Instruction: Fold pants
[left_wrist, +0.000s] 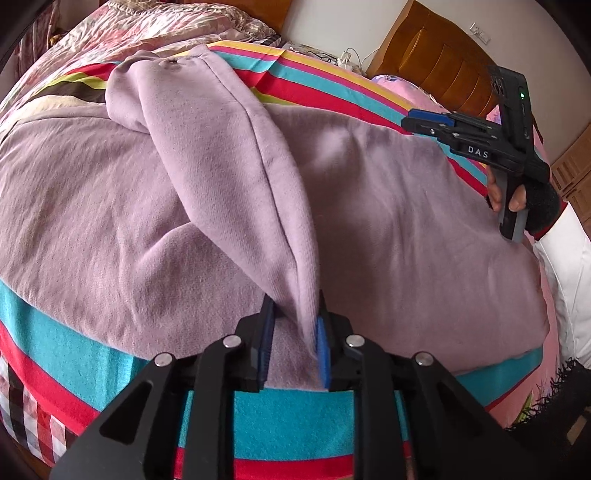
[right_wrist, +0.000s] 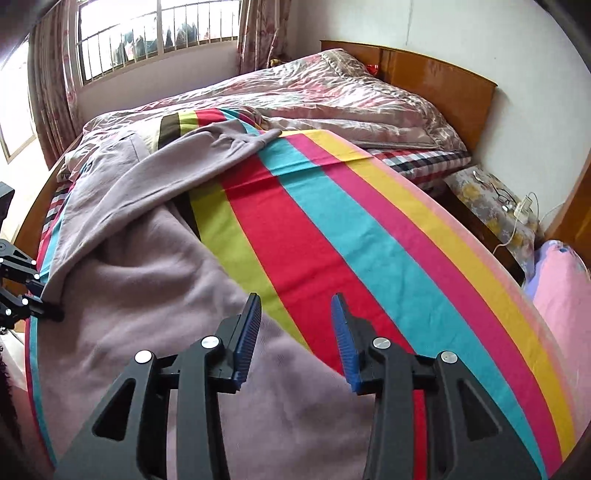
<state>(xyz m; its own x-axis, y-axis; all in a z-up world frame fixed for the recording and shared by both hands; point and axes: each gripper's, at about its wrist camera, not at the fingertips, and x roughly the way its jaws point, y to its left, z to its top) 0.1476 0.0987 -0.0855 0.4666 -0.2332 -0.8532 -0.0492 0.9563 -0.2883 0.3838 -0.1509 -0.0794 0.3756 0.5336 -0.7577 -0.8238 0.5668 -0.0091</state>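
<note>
Lilac pants (left_wrist: 229, 206) lie spread on striped bed sheet (right_wrist: 332, 229). Left tool (left_wrist: 293, 325) pinches leg end at 6 o'clock. Right tool (right_wrist: 295, 332) spread, empty, at 2 o'clock. Keep pinch tight, lay leg flat.

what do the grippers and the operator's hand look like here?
Left gripper and right gripper: black linkage arms, silver pivot pins, ribbed blue pads. The right one's body bears white "DAS" lettering and a green LED. The hand wears a black fingerless glove, red-trimmed cuff, white sleeve.
</note>
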